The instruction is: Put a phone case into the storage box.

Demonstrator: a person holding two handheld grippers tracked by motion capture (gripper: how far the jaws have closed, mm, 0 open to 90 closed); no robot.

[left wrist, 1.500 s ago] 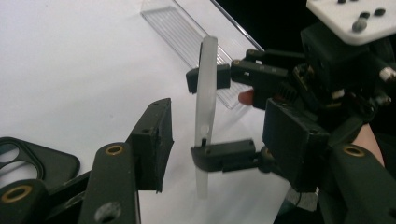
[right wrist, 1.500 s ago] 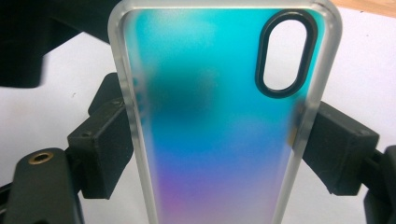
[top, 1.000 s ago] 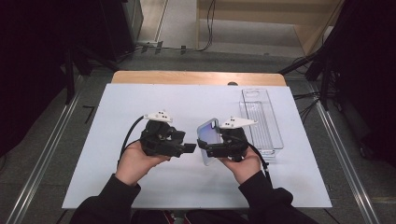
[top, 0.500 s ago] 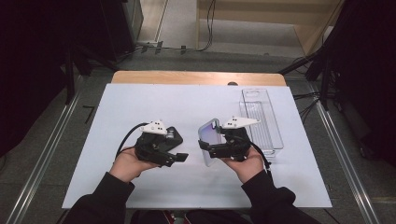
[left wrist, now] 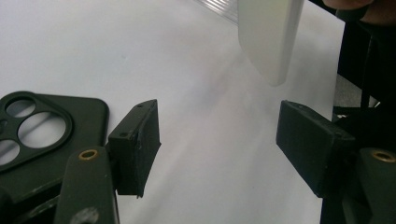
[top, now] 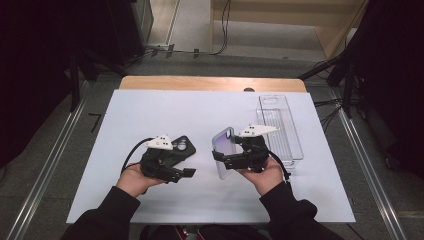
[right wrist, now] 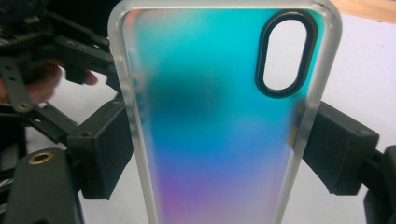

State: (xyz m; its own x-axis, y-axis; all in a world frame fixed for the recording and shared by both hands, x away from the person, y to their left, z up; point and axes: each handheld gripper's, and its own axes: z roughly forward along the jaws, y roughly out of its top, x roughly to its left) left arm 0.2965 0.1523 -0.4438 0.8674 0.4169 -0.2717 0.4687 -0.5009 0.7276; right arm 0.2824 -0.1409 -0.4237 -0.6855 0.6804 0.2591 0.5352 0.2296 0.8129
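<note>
The right gripper (top: 231, 159), just right of centre in the high view, is clamped across the two long edges of an iridescent phone case (right wrist: 219, 116), holding it tilted up off the white table (top: 150, 110) with the camera cutout toward the top. In the right gripper view both pads sit squarely on the frosted rim. The left gripper (left wrist: 217, 140) hovers low at lower centre-left, its jaws apart with nothing between them; a dark phone case (left wrist: 42, 135) lies flat on the table just beside its left jaw, camera holes showing. A clear plastic tray (top: 295, 145) waits at the right, near the right hand. My guess is the held case is bound for that tray (or for pairing with the dark one). To do it well, I'd keep the squeeze light so the thin shell doesn't bow and pop free, and lower it level.
</note>
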